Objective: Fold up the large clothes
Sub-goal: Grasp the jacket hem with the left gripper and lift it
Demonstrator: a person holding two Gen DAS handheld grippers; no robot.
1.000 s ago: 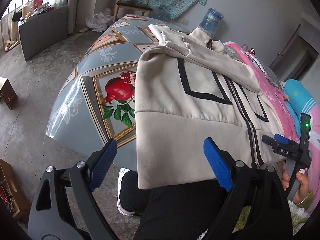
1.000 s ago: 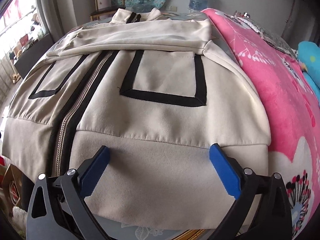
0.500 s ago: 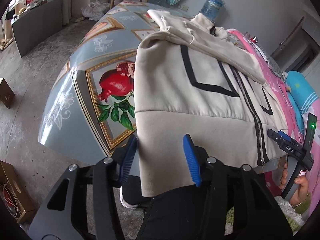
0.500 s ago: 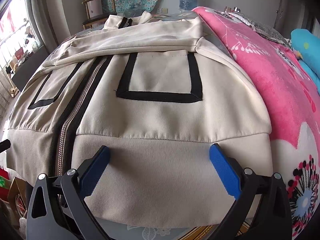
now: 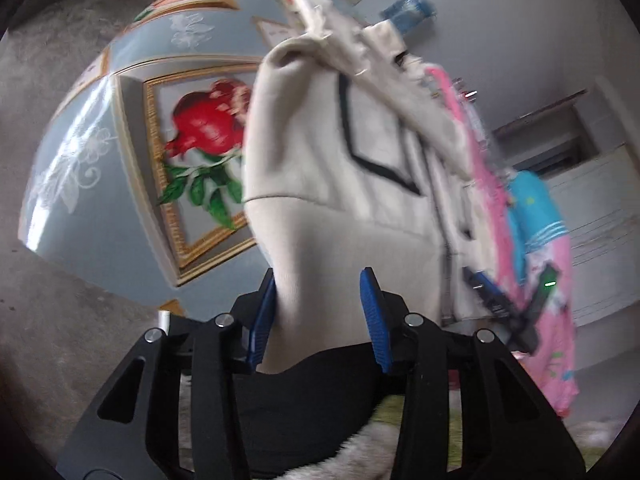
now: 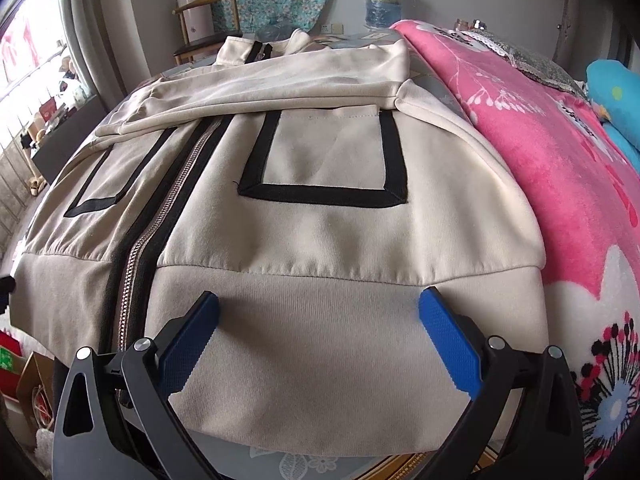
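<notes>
left tongs (image 5: pixel 318 312) narrowed on hem (image 5: pixel 320 280), zipper (image 6: pixel 136 264) right-view only

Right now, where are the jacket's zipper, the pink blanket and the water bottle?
zipper (image 6: pixel 138 256), right wrist view, metal teeth mid-length.
pink blanket (image 6: pixel 560 168), right wrist view, plain pink area.
water bottle (image 6: pixel 383 4), right wrist view, blue body.

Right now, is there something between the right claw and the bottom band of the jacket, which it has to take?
Nothing visible. The right claw hangs open directly over the bottom band of the jacket, with only bare cloth between its fingers. The pink blanket lies beside the jacket, to the right, not in the way.
</notes>
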